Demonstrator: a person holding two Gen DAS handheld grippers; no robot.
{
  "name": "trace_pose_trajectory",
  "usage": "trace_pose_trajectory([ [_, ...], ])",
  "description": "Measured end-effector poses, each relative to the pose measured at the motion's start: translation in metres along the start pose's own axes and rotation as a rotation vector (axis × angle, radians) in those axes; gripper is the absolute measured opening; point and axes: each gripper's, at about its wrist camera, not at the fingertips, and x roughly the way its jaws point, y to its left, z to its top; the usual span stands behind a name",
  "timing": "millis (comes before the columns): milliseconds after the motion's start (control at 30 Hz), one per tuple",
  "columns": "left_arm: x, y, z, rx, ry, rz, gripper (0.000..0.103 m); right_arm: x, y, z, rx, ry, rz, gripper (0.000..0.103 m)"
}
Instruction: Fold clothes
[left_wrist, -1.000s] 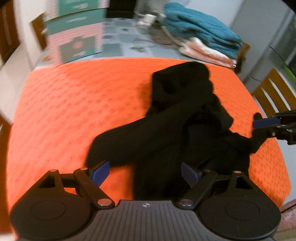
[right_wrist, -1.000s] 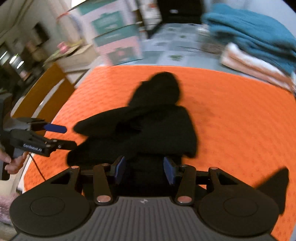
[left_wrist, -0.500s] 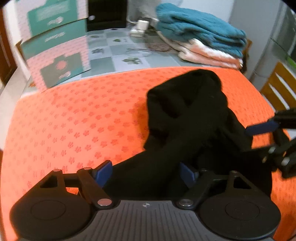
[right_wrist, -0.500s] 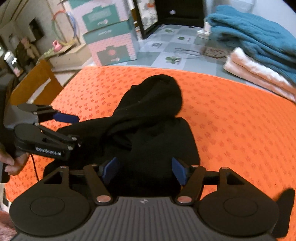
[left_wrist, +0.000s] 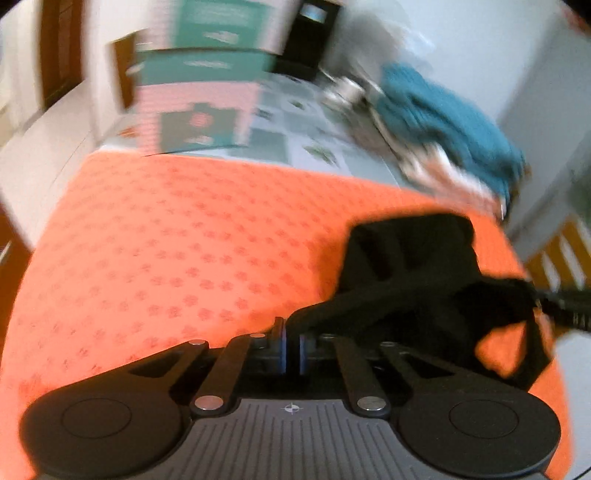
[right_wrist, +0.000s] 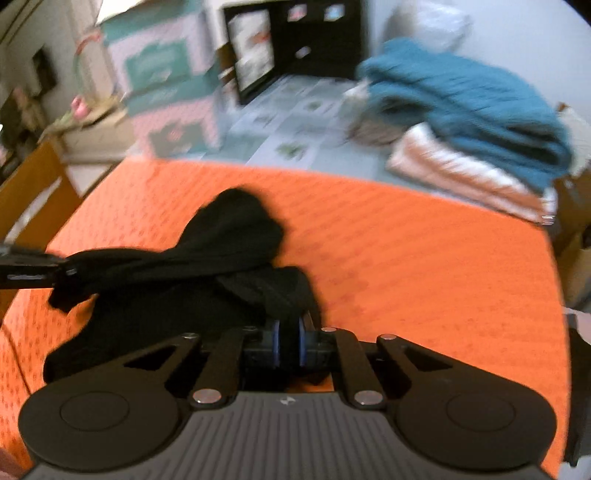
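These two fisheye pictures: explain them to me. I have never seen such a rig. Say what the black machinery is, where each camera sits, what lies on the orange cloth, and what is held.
No robot here: a person holds hand tongs, one per hand, each with a camera looking along its fingers. The upper picture looks from the left tongs, the lower from the right tongs. A black garment lies crumpled on the orange cloth. Both tongs have just been closing and now pinch it, each on a different part. Behind lie folded towels and a pink and teal box.

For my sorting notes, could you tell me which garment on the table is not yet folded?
The black garment, lying crumpled on the orange cloth; the teal and pale ones are stacked folded behind.
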Motion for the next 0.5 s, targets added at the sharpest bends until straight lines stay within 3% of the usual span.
trace_pose_trajectory([
  [100,-0.023,0.022,0.004,-0.109,-0.014,0.024,0.008,-0.027,-0.025,0.006,0.057,-0.057,-0.050,0.011],
  [333,-0.073,0.072,0.001,-0.283,-0.011,0.205,0.008,-0.085,-0.097,0.010,0.204,-0.148,-0.191,0.010],
  [500,-0.083,0.093,-0.016,-0.362,0.036,0.188,0.008,-0.090,-0.136,-0.013,0.302,-0.106,-0.233,0.010],
])
